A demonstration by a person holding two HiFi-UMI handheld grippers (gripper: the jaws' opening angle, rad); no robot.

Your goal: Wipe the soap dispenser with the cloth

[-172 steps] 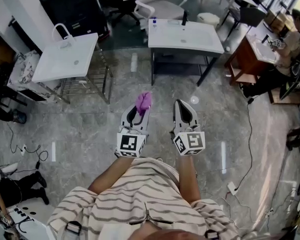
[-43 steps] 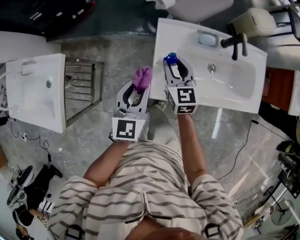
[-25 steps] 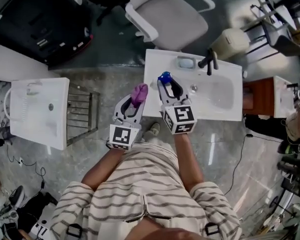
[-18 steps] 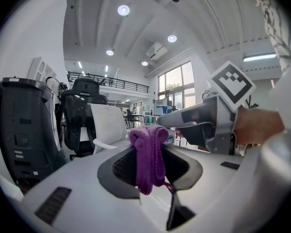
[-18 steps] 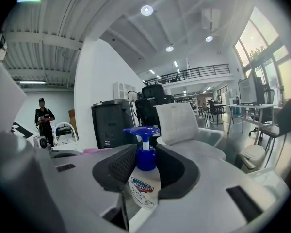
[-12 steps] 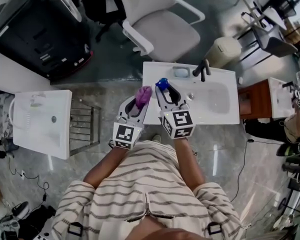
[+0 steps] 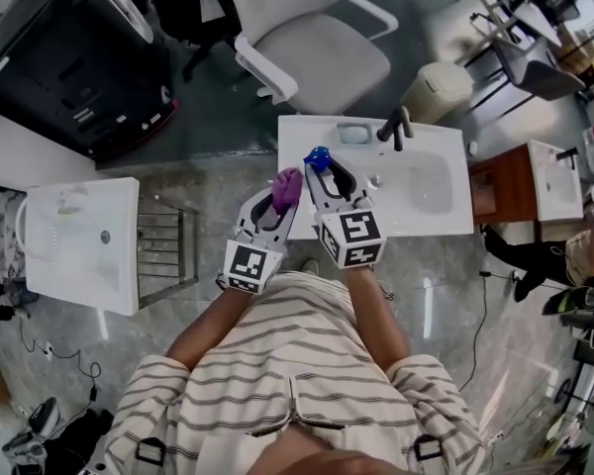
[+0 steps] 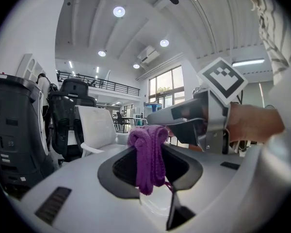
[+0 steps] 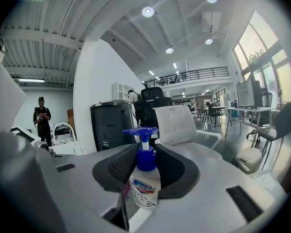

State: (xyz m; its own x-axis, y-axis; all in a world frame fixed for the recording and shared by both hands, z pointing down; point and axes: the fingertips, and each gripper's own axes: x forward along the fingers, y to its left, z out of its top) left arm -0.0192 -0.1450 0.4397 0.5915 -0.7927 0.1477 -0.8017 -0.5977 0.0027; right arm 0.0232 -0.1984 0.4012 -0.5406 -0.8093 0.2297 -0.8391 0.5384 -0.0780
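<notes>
jaws tight: right gripper [image 7: 326,172] on soap dispenser [image 9: 145,179], left gripper [image 7: 276,206] on cloth [image 8: 148,154]

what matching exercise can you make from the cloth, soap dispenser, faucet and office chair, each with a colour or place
Things:
1 cloth
2 soap dispenser
3 faucet
4 office chair

Matches:
a black, at the sink's far edge
b blue pump, held in the right gripper
c purple, held in the left gripper
d standing beyond the sink

Pairs: 1-c, 2-b, 3-a, 4-d
</notes>
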